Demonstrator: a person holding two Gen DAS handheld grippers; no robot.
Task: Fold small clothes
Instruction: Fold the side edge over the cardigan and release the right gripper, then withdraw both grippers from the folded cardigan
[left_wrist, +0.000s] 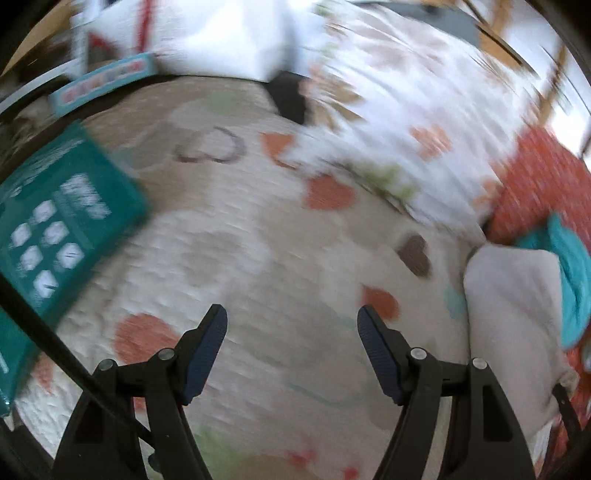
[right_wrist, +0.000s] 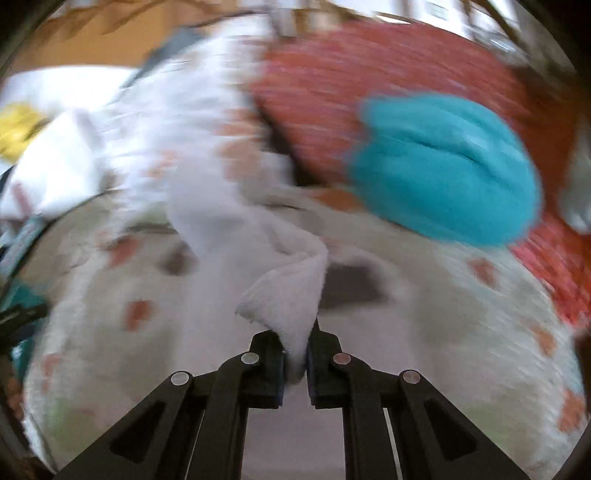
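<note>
While a white knit garment (right_wrist: 284, 295) is pinched by the right gripper (right_wrist: 295, 354) | left gripper (left_wrist: 291, 332) held wide, empty | teal box (left_wrist: 62, 225), turquoise cloth (right_wrist: 443, 166) flank patterned blanket (left_wrist: 258, 240).

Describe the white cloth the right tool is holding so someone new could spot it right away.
Start at the pale bedspread dotted with orange hearts. At its middle, the right tool is shut on a small white cloth with a ribbed knit edge. Unlike the teal cloth on the red fabric behind, it is white and pinched.
</note>
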